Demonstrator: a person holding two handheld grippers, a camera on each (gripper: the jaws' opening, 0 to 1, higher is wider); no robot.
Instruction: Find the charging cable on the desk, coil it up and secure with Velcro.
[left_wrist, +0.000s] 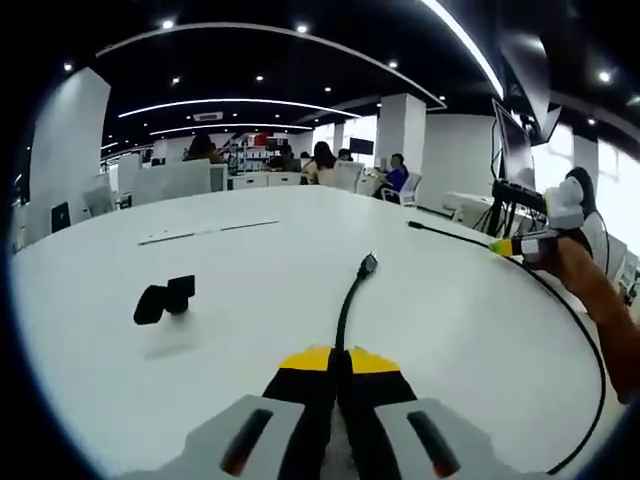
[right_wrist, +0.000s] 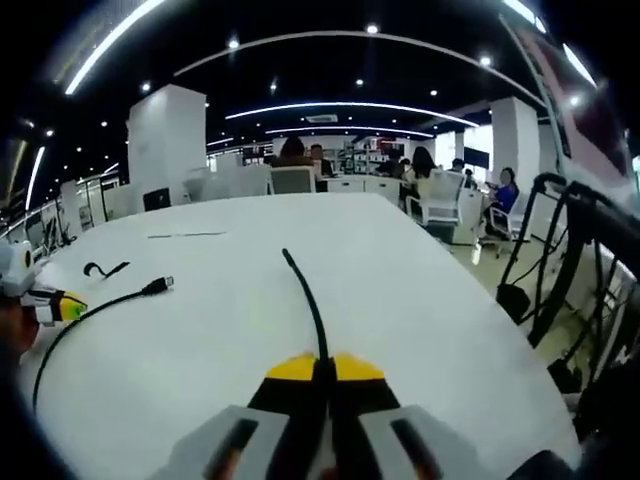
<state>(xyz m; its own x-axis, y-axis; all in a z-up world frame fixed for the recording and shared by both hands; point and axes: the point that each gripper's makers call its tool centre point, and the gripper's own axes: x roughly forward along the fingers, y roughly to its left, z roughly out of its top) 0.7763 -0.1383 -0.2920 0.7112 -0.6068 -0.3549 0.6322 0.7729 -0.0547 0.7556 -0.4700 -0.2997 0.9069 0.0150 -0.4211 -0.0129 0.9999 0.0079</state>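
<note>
The black charging cable (left_wrist: 345, 310) lies stretched over the white surface (left_wrist: 250, 280), held near both ends. In the left gripper view one end, with its plug (left_wrist: 369, 264) lying free on the surface, runs out from the yellow tips of the left gripper (left_wrist: 338, 362), whose jaws are pressed together on the cable. From there the cable loops away along the right edge of the surface and comes back to the right gripper (left_wrist: 510, 246), seen at the far right of that view with a person's hand (left_wrist: 590, 280) behind it (a short tail of cable pokes out beyond its yellow tip).

In the right gripper view the right gripper (right_wrist: 324, 372) has its jaws closed on the cable (right_wrist: 308, 300), and the cable's thin end rises past the tips across the surface (right_wrist: 400, 300). To the left of the cable in this view the left gripper (right_wrist: 55, 305) shows, with the plug (right_wrist: 158, 286) just beyond it.

Left of the cable in the left gripper view, well apart from it, a small black Velcro strap (left_wrist: 166, 298) sits on the surface, curled on itself; in the right gripper view it (right_wrist: 105, 269) lies just beyond the plug.

Past the surface's far edge are office chairs (right_wrist: 292, 180), seated people (left_wrist: 322, 160), white pillars (right_wrist: 165, 140) and ceiling light strips (right_wrist: 350, 105). A black stand (right_wrist: 570, 260) is right of the surface in the right gripper view.
</note>
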